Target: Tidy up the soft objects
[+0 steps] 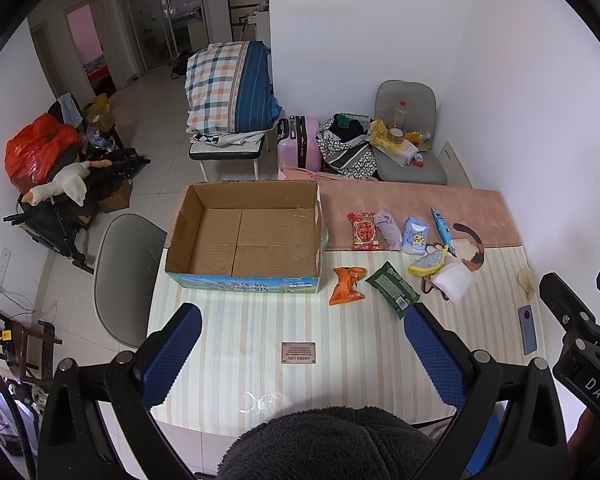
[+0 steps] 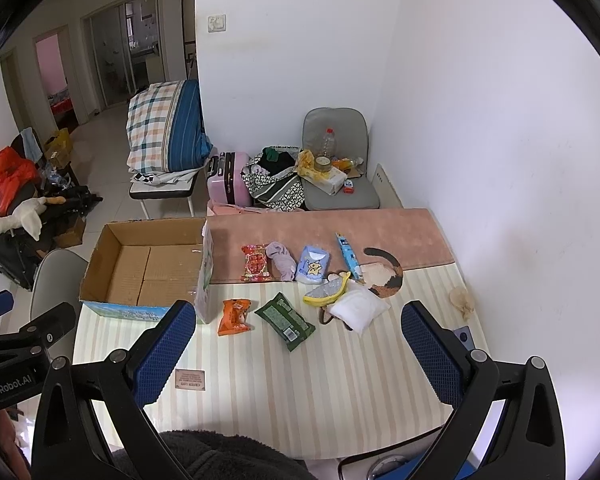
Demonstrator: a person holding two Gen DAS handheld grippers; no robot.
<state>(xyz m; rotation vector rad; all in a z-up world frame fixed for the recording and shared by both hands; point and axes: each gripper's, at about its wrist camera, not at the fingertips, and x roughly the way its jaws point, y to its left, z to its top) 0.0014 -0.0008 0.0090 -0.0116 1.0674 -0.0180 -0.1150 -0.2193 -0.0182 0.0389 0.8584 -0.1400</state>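
Note:
An empty cardboard box (image 1: 244,236) stands on the striped table (image 1: 260,328), also in the right wrist view (image 2: 148,264). To its right lie an orange packet (image 1: 346,284) (image 2: 234,316), a green packet (image 1: 394,288) (image 2: 286,320), a red packet (image 1: 363,230), a rolled lilac cloth (image 1: 390,230), a blue tissue pack (image 1: 416,236), a yellow-rimmed pouch (image 1: 428,264) and a white pad (image 1: 454,280) (image 2: 360,308). My left gripper (image 1: 304,332) is open and empty above the table's near part. My right gripper (image 2: 300,332) is open and empty, hovering near the green packet.
A phone (image 1: 527,330) lies at the table's right edge. A small label plaque (image 1: 298,353) sits on the table front. A grey chair (image 1: 124,276) stands left of the table. A pink mat (image 1: 420,200) covers the far end. White wall runs along the right.

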